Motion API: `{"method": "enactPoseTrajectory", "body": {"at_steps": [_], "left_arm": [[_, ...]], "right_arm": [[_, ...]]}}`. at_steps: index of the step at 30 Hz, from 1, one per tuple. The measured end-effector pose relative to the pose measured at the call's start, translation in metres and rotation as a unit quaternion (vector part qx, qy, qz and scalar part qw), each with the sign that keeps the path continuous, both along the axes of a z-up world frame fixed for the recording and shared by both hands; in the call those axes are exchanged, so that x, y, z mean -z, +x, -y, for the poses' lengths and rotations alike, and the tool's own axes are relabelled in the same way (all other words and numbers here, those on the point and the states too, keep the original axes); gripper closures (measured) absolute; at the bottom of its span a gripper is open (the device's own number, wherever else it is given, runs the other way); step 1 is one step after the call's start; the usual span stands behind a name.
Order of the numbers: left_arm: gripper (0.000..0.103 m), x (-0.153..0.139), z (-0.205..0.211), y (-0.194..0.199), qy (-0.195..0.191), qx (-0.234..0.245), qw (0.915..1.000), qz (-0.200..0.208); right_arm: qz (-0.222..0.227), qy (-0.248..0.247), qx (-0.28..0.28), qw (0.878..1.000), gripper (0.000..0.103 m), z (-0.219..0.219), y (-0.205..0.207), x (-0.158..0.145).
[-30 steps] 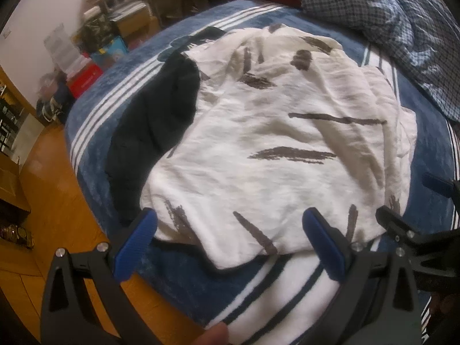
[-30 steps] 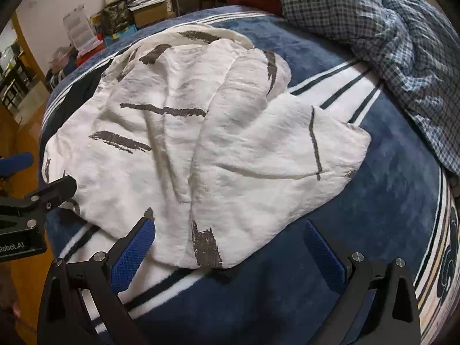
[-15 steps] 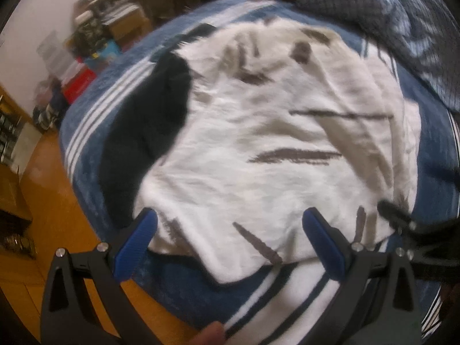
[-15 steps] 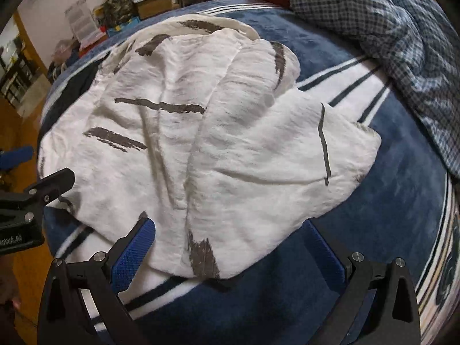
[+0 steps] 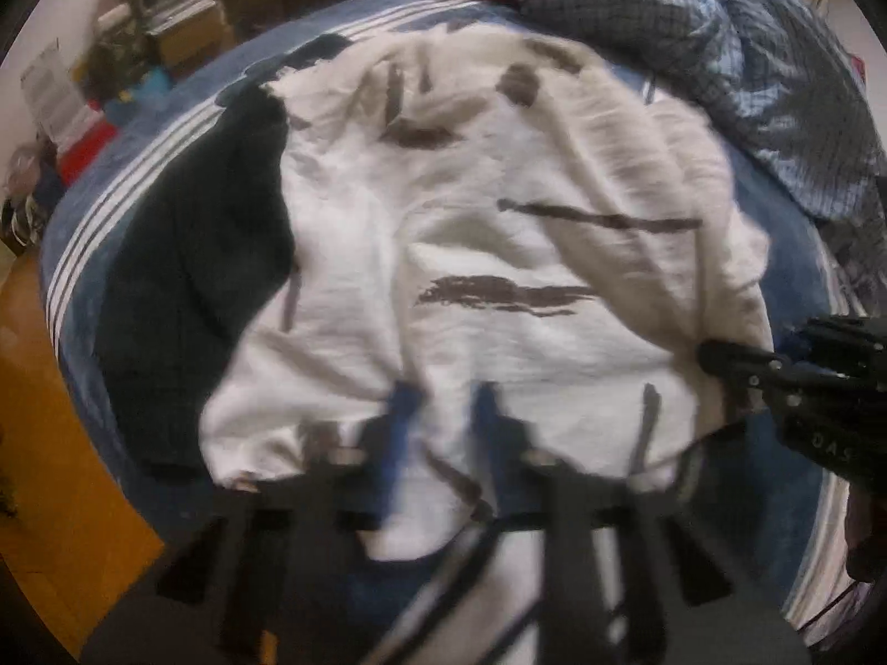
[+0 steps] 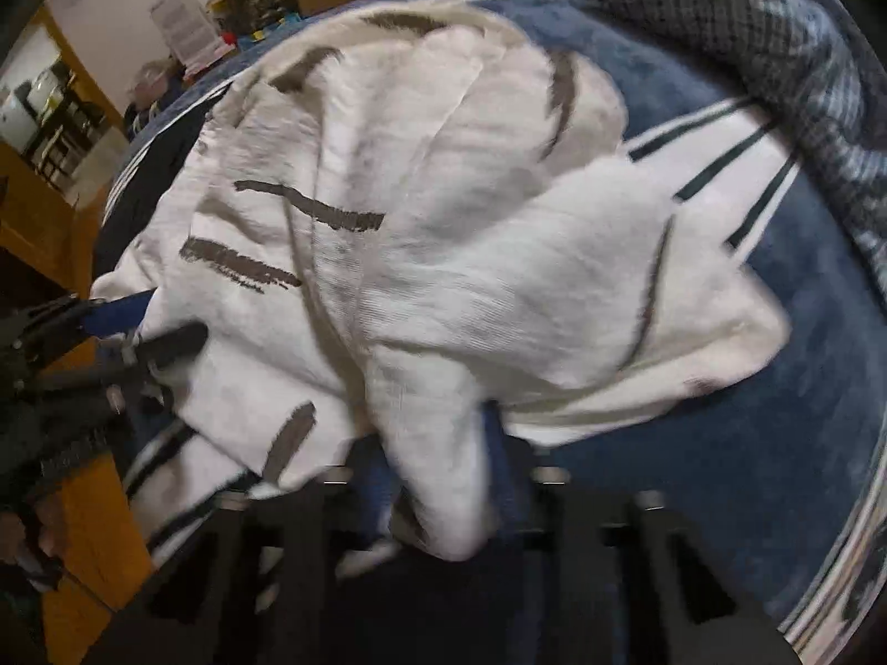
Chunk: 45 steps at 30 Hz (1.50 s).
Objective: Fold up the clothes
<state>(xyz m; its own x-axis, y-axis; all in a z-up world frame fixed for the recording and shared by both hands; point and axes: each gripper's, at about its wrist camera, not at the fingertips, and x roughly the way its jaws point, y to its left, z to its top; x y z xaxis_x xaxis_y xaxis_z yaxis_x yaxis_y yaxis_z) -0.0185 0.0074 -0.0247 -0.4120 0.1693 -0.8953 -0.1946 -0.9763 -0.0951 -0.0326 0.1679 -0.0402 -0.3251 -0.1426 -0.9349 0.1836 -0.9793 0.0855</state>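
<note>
White brush-stroke shirt (image 5: 499, 255), spread on blue striped blanket (image 6: 693, 499). Left gripper (image 5: 441, 415), right gripper (image 6: 438, 443): jaws clenched on hem. Risk: thin bunched cloth slips free when lifted.

White shirt (image 5: 499, 255): thin woven cloth, crinkled, matt, with dark brush-stroke print; fine ribbed weave showed in right wrist view (image 6: 443, 288). Blue blanket (image 6: 776, 443) on bed: plush, fleecy cloth, matt, with white and dark stripes. Checked cloth (image 5: 776, 72): light woven cotton look, rumpled. Dark garment (image 5: 188, 288): soft, matt, black. Left tool (image 5: 441, 426): matt black plastic frame, blue pads, small shiny metal screws. Right tool (image 6: 438, 476): same make, blurred. Floor (image 5: 50, 471): smooth wood, slight sheen.
</note>
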Motion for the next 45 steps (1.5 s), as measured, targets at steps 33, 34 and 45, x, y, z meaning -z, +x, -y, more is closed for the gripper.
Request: {"method": "enactPoseTrajectory", "body": {"at_steps": [33, 34, 45], "left_arm": [[0.088, -0.022, -0.340, 0.371, 0.068, 0.460, 0.8828, 0.068], [0.085, -0.022, -0.329, 0.352, 0.065, 0.438, 0.8943, 0.061], [0.044, 0.008, -0.200, 0.145, -0.048, 0.261, 0.9639, 0.021]], "right_arm": [[0.170, 0.320, 0.196, 0.911, 0.094, -0.447, 0.412, 0.002], [0.166, 0.285, 0.210, 0.920, 0.084, -0.455, 0.421, 0.001], [-0.009, 0.012, 0.278, 0.961, 0.029, -0.341, 0.451, -0.028]]}}
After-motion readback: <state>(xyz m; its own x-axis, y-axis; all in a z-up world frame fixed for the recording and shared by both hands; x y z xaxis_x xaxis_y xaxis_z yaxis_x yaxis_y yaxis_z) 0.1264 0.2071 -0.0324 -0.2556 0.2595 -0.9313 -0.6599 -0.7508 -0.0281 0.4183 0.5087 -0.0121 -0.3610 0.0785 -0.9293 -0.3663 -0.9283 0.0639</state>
